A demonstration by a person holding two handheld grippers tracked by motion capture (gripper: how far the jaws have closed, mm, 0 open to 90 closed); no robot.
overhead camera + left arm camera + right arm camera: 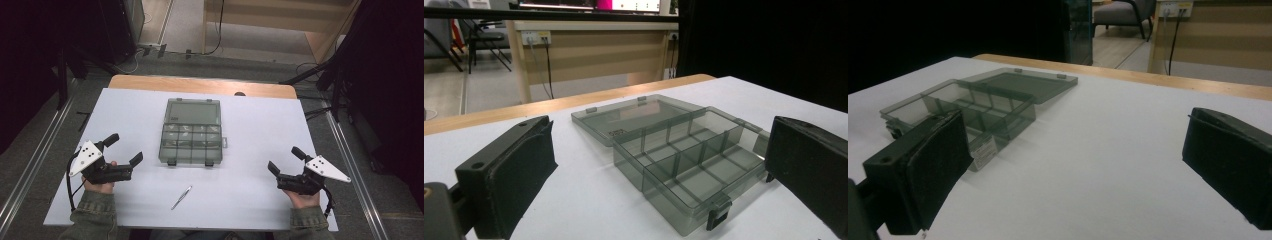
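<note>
High view: a person's two hands rest at the near edge of a white table [260, 125], each holding a black two-jaw gripper. The left gripper [123, 148] sits at the left with its jaws spread wide and nothing between them. The right gripper [286, 159] sits at the right, likewise spread and empty. Between them, farther up the table and well apart from both, lies a smoky clear compartment box [191, 145] with its lid folded flat open behind it. A pair of metal tweezers [181, 197] lies on the table nearer the person, between the hands and touching neither.

Left gripper view: the compartment box [684, 160] lies ahead between the two parted jaws, towards the right one, untouched, its dividers showing.

Right gripper view: the box [973, 107] lies ahead on the left, behind the left jaw, clear of the open jaws
</note>
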